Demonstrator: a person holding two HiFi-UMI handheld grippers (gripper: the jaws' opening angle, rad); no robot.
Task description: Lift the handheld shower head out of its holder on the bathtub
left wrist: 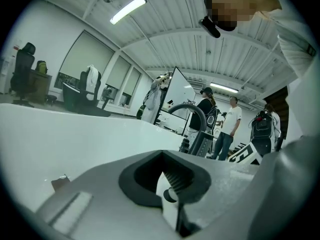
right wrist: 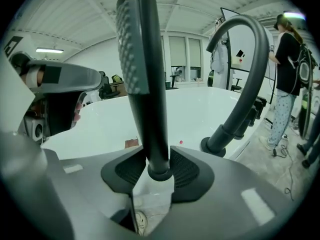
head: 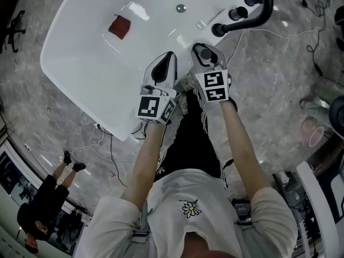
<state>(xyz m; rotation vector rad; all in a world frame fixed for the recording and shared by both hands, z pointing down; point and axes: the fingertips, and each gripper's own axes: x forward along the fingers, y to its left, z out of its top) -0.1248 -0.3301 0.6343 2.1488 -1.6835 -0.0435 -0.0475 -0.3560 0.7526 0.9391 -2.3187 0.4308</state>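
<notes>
Tongs: your right gripper [right wrist: 159, 160] clasps the shower head [right wrist: 142, 74] low on its handle, ready for a straight lift | shower head upright at the bathtub [right wrist: 200, 114] rim | left gripper [left wrist: 172, 196] clenched, empty, kept aside

Grey marbled floor [head: 32, 106]; ribbed white ceiling [left wrist: 165, 19], strip light [left wrist: 129, 9].

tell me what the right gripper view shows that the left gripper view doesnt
Only the right gripper view: the shower head standing upright in its holder, with that gripper's own fingers against both sides of the handle. Only the left gripper view: three people standing together, and fingers with nothing between them. Both: the white bathtub, the curved dark spout and a brown cloth in the tub.
</notes>
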